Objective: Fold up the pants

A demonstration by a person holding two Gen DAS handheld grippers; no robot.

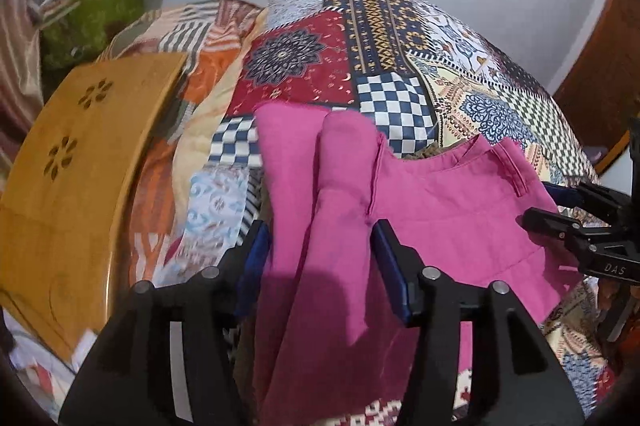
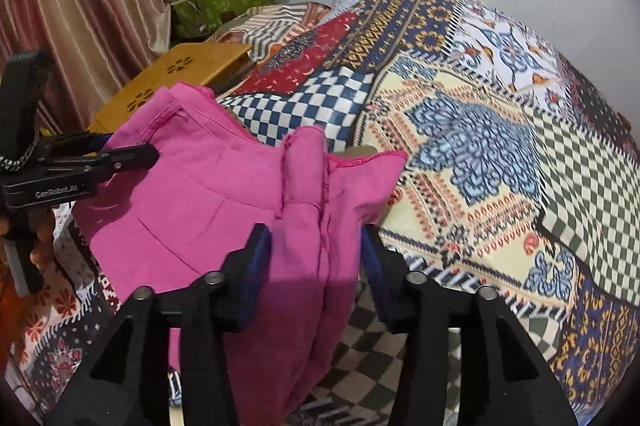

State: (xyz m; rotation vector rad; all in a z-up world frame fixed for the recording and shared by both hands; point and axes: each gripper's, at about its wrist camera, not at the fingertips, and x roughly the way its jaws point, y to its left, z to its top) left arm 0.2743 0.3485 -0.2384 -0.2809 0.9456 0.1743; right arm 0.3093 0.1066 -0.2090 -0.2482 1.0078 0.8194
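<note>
Soft pink pants (image 1: 420, 210) lie bunched on a patchwork quilt (image 1: 400, 38); left gripper (image 1: 320, 258) and right gripper (image 2: 316, 254) jaws straddle folds, released.

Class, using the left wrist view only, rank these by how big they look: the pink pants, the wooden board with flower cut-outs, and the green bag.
1. pink pants
2. wooden board, nearly as big; both are close to the camera, so the order is unsure
3. green bag, clearly smallest, though farther away

- Your left gripper (image 1: 320, 258) is matte black, with dark blue pads (image 1: 394, 266) and round silver pivot pins.
- Your right gripper (image 2: 316, 254) is built the same.
- Its side, seen from the left wrist, reads "DAS"; the left gripper's side reads "GenRobot.AI".
</note>
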